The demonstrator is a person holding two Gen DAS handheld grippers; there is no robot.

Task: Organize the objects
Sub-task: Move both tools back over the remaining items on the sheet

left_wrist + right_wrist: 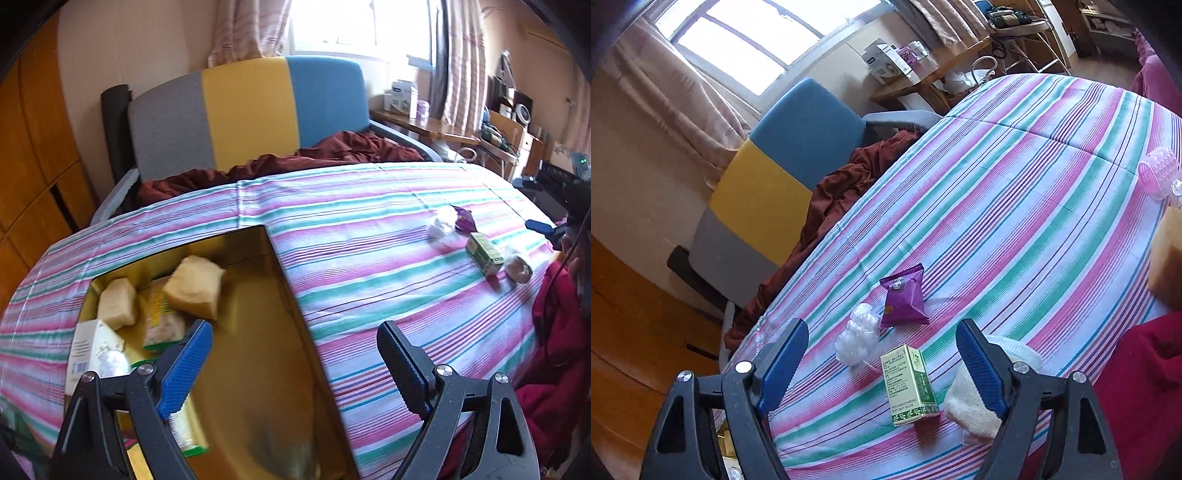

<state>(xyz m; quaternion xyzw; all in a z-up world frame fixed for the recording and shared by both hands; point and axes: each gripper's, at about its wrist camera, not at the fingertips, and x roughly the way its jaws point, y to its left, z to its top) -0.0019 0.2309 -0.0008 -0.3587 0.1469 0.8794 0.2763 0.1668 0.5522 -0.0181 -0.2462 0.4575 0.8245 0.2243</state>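
Note:
A gold tray (255,332) lies on the striped tablecloth (369,258) and holds two yellow sponges (195,286), a green snack packet (162,321) and a white box (92,347). My left gripper (291,369) is open and empty above the tray's right edge. My right gripper (882,363) is open and empty, low over a green-and-white box (910,384). A purple packet (905,301), a clear plastic wad (857,339) and a cream cloth (975,402) lie around it. The same items show in the left wrist view: the box (484,253) and the purple packet (464,218).
A pink hair roller (1158,171) and a tan sponge (1167,258) sit at the table's right side. A grey, yellow and blue chair (243,110) with a maroon cloth (280,162) stands behind the table. A red garment (554,332) hangs at the right edge.

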